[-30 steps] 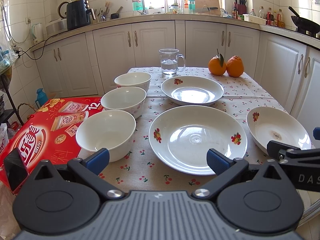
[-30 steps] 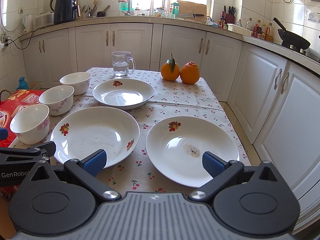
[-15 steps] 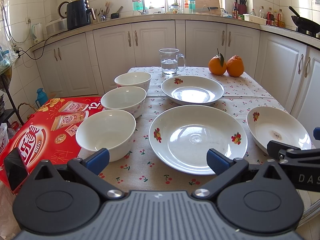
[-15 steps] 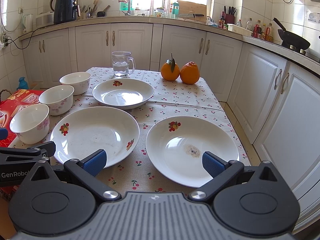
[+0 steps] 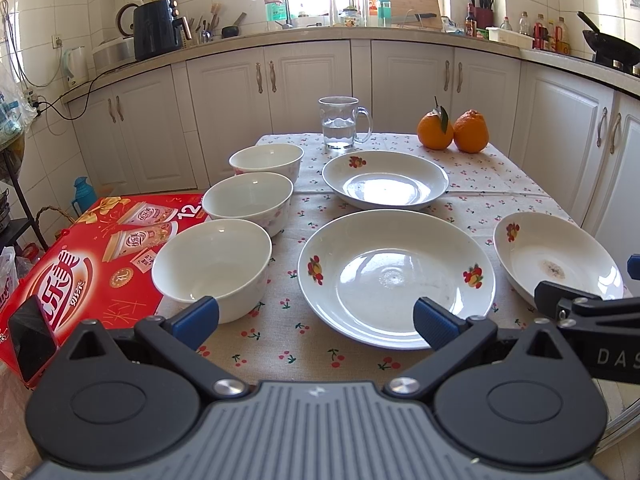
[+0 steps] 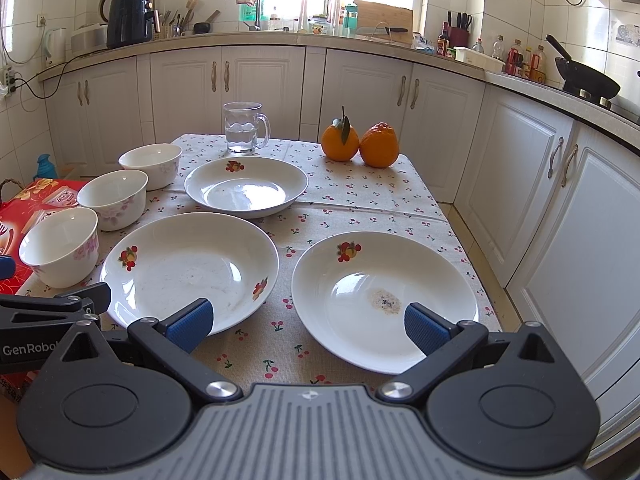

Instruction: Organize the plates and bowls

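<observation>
We see three white ceramic bowls (image 5: pixel 212 268) lined up along the left edge of the cherry-print cloth worktop (image 5: pixel 472 168), the row running away from us, beside three white floral plates (image 5: pixel 396 276). Only the left wrist view shows the whole red carton (image 5: pixel 80 280); only the right shows the stained plate (image 6: pixel 384 300) entire. Left gripper (image 5: pixel 316 316) and right gripper (image 6: pixel 308 322) hover wide open, empty.

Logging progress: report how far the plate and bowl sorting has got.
Done: nothing; three white ceramic bowls and three white flower-printed plates lie separate. In hand: nothing; left gripper and right gripper open. Left: all stacking.
</observation>
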### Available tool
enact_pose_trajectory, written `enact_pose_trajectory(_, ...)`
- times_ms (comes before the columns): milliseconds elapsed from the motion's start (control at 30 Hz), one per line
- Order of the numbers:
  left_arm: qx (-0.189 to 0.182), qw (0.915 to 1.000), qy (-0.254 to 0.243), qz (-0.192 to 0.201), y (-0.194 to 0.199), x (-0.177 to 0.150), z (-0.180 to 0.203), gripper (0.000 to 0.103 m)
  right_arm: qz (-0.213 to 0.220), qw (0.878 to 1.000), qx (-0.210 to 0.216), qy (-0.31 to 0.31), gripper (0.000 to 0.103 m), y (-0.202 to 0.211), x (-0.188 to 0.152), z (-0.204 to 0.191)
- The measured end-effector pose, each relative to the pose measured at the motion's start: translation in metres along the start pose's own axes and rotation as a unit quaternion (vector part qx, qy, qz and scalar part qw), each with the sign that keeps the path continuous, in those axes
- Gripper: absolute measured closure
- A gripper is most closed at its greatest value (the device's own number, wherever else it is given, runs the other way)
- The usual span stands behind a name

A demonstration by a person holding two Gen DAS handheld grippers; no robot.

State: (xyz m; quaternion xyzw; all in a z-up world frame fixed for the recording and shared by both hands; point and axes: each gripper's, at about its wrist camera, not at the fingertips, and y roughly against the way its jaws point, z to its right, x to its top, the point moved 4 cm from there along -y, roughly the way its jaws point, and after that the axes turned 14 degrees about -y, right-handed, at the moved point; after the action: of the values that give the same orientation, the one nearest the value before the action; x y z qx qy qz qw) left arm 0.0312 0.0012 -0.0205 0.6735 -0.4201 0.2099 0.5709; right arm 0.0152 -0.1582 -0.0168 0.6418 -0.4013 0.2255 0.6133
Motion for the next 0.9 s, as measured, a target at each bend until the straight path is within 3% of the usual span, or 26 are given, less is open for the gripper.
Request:
enact_pose_trajectory(633,-0.01,0.9999,-0.013,0.001,-0.008,0.008,0.006,0.001,-0.006,1.0,0.005,-0.003,0.0,-0.007,0.003,0.005)
enact_pose_trajectory(900,-0.026,0.9985,-0.048,0.004,-0.019,0.024,0.013,0.001,-0.007,1.0,0.012,0.0,0.0,-0.012,0.011,0.014)
